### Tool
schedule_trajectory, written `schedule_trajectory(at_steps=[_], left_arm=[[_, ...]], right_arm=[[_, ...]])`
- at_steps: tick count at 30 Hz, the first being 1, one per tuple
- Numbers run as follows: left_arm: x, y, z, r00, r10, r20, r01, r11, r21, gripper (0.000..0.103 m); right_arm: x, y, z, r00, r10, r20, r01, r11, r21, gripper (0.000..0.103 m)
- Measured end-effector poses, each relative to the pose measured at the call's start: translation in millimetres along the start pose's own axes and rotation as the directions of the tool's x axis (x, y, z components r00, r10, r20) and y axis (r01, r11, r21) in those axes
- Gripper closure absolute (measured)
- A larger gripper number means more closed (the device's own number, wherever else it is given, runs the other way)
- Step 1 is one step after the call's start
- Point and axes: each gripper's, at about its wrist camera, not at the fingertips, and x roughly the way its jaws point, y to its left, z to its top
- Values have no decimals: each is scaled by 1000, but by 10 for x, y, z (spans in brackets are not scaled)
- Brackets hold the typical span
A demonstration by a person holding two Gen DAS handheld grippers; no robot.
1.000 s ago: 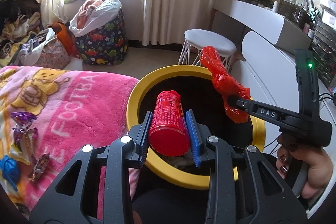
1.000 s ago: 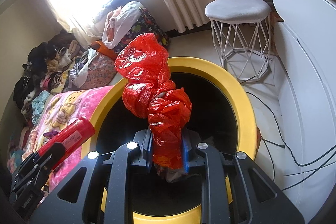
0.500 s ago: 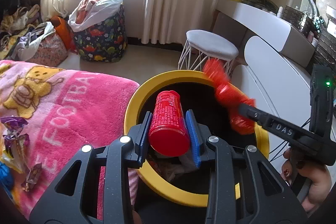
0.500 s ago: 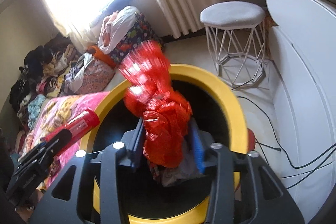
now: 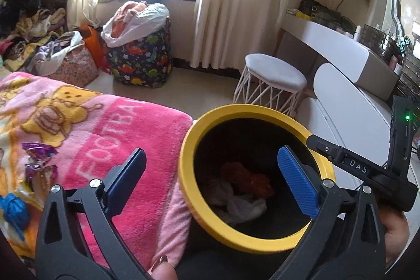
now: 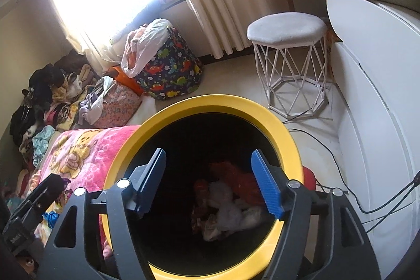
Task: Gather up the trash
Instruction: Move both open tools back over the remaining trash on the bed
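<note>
Left gripper (image 5: 210, 175): jaws apart, empty, over bin mouth.
Right gripper (image 6: 210, 184): jaws apart, empty.
Bin (image 5: 189, 141): yellow-rimmed, beside pink blanket (image 5: 118, 138).
Red trash (image 6: 241, 181): at bin bottom with white scraps.
Wrappers (image 5: 39, 159): on blanket, left.
Stool (image 6: 287, 30): far right.

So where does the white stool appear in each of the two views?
Left wrist view: the white stool stands right of centre, above the yellow rim of the bin.
Right wrist view: the white stool stands at upper right, beyond the bin rim.
Shared landmark: the dinosaur-print bag.
</note>
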Motion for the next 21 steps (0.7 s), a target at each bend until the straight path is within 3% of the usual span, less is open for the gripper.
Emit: schedule_trajectory(at_steps=[21], left_arm=[[-418, 331, -86, 994, 81, 76, -77, 996, -51, 11]], right_arm=[[-40, 397, -90, 1000, 15, 15, -13, 993, -113, 29]])
